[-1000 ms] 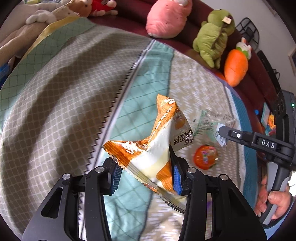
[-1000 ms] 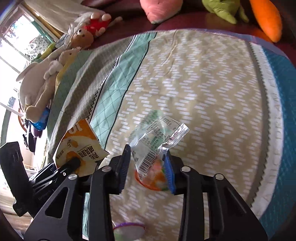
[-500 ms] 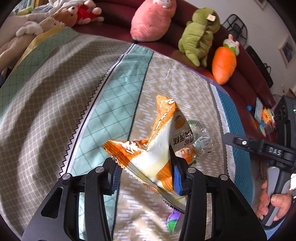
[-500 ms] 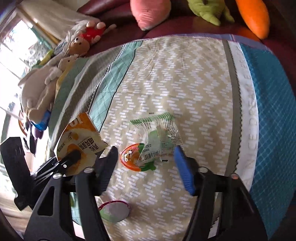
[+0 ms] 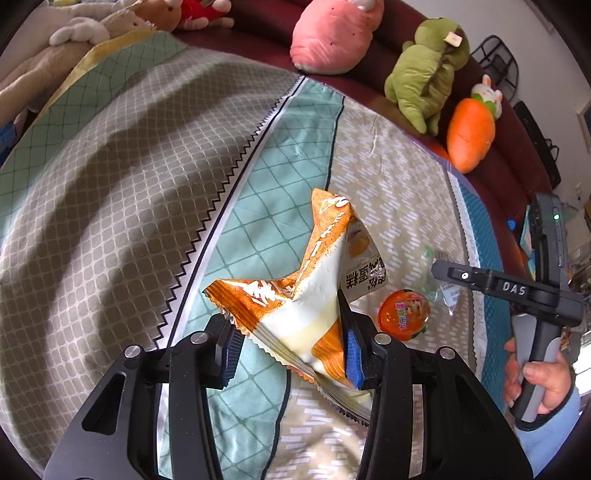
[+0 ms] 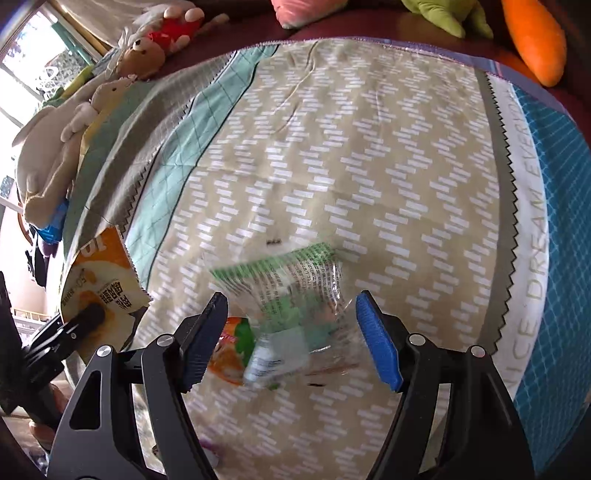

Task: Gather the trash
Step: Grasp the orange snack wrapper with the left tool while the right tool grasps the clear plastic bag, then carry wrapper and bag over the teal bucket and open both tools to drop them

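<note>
Patterned bedding [image 5: 147, 177] in tan, teal and chevron bands covers the bed, with plush toys along the dark red headboard edge: a pink one [image 5: 336, 33], a green one [image 5: 428, 70] and an orange carrot [image 5: 471, 134]. Toward the near edge, the left gripper [image 5: 291, 347] is clamped on an orange snack wrapper [image 5: 306, 295]. Beside it the right gripper [image 6: 291, 332] stands spread wide around a clear green-printed wrapper [image 6: 291, 295] overlapping an orange jelly cup [image 5: 404, 314] on the chevron band.

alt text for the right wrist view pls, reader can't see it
The open right gripper hangs over a clear green-printed wrapper lying blurred on a patterned bedspread, beside an orange jelly cup. At left, the left gripper holds an orange snack bag; plush toys line the far edge.
</note>
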A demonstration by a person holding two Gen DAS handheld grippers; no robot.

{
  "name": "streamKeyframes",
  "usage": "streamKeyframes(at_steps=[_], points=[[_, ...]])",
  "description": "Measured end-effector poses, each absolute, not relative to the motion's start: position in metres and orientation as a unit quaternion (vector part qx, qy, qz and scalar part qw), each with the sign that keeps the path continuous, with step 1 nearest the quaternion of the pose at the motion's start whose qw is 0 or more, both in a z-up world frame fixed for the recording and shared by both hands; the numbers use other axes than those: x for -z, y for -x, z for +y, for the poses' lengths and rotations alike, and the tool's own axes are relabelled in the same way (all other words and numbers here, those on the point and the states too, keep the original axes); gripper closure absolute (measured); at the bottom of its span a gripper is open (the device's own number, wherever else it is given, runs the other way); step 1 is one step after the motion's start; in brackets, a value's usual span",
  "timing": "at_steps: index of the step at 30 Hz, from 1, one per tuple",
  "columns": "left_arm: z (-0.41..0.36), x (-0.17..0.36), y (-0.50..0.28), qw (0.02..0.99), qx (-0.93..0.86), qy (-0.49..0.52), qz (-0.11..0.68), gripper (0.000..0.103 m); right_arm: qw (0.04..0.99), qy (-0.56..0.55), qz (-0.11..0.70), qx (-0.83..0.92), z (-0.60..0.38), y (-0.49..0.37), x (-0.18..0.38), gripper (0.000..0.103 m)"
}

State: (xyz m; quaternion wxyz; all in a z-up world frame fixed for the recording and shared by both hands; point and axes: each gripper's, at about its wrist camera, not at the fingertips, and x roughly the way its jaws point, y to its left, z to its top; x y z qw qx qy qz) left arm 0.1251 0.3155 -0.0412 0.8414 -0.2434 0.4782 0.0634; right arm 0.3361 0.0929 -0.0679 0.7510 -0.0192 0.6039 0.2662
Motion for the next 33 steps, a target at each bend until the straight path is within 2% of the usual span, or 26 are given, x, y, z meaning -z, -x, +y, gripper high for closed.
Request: streamKeyframes(at_steps=[3, 4, 5, 17, 24, 33], points=[[0.313, 0.045, -0.130, 0.840, -0.059, 0.242, 0.482, 0.057, 0.751, 0.029, 0.603, -0.268, 0.095, -0.334, 0.074, 0.037], [0.312, 0.046, -0.131, 0.840, -0.058, 0.241, 0.483, 0.057, 0.754, 0.033, 0.599, -0.267, 0.095, -0.333, 0.074, 0.046], [0.312, 0.047, -0.132, 0.839, -0.058, 0.242, 0.484, 0.057, 0.754, 0.032, 0.599, -0.268, 0.094, -0.332, 0.075, 0.059], [0.282, 0.031, -0.139, 0.847, -0.028, 0.227, 0.480, 0.057, 0.771, -0.045, 0.576, -0.267, 0.044, -0.312, 0.040, 0.059], [0.228, 0.009, -0.142, 0.859, 0.013, 0.191, 0.474, 0.057, 0.790, -0.094, 0.553, -0.249, -0.025, -0.280, 0.009, 0.059], [0.136, -0.010, -0.140, 0.866, 0.070, 0.140, 0.474, 0.057, 0.808, -0.127, 0.539, -0.203, -0.120, -0.239, 0.000, 0.059]])
